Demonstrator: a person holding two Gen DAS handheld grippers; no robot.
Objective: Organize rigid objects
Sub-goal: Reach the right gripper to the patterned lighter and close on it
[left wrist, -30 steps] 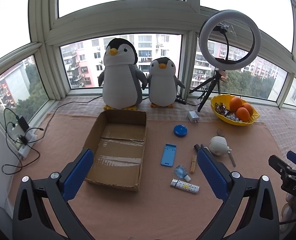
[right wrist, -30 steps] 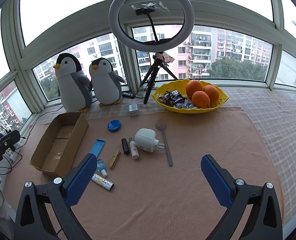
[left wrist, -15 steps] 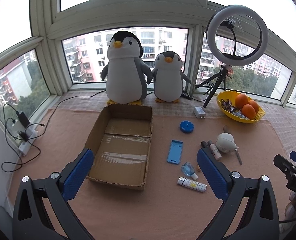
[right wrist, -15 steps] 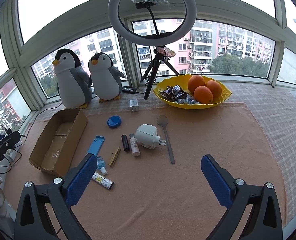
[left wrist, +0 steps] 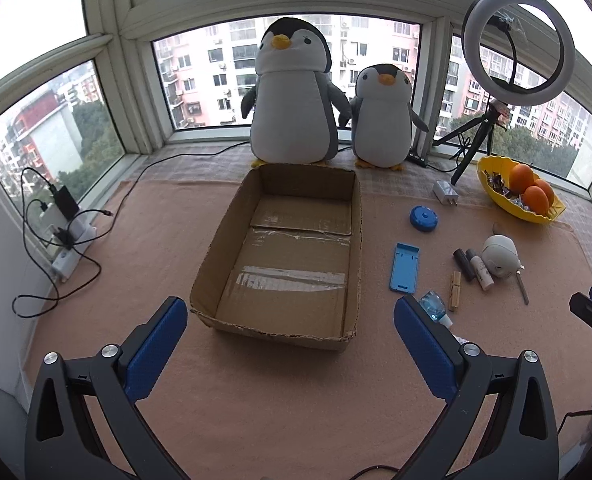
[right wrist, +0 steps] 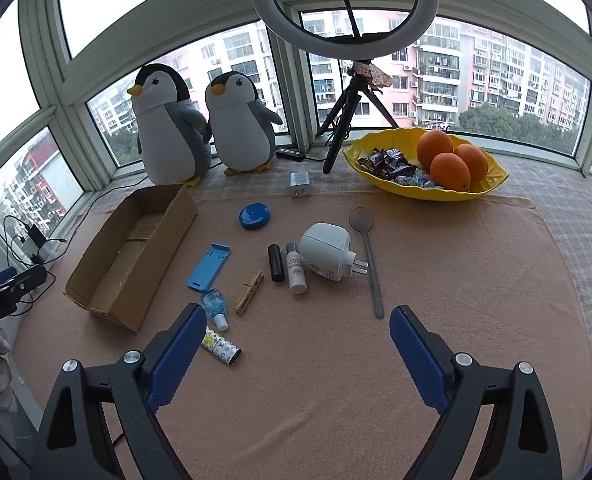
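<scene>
Cardboard first: the open box [left wrist: 291,256] fills the centre of my left view and is empty, so nothing is sorted yet. My left gripper [left wrist: 289,326] stands wide with nothing between its jaws, hovering at the box's near wall; dropping lower here could crush that ragged edge. The white plug-in device [right wrist: 328,250] sits mid-frame in my right view, rounded, so I judge it could roll under a pinch. The grey spoon [right wrist: 370,258] lies touching-close beside it and might get dragged along. My right gripper [right wrist: 291,338] has just been closing somewhat but holds nothing. Its left finger [right wrist: 173,356] overlaps the patterned tube [right wrist: 219,348] and the small clear bottle [right wrist: 215,306], which it may knock away.
</scene>
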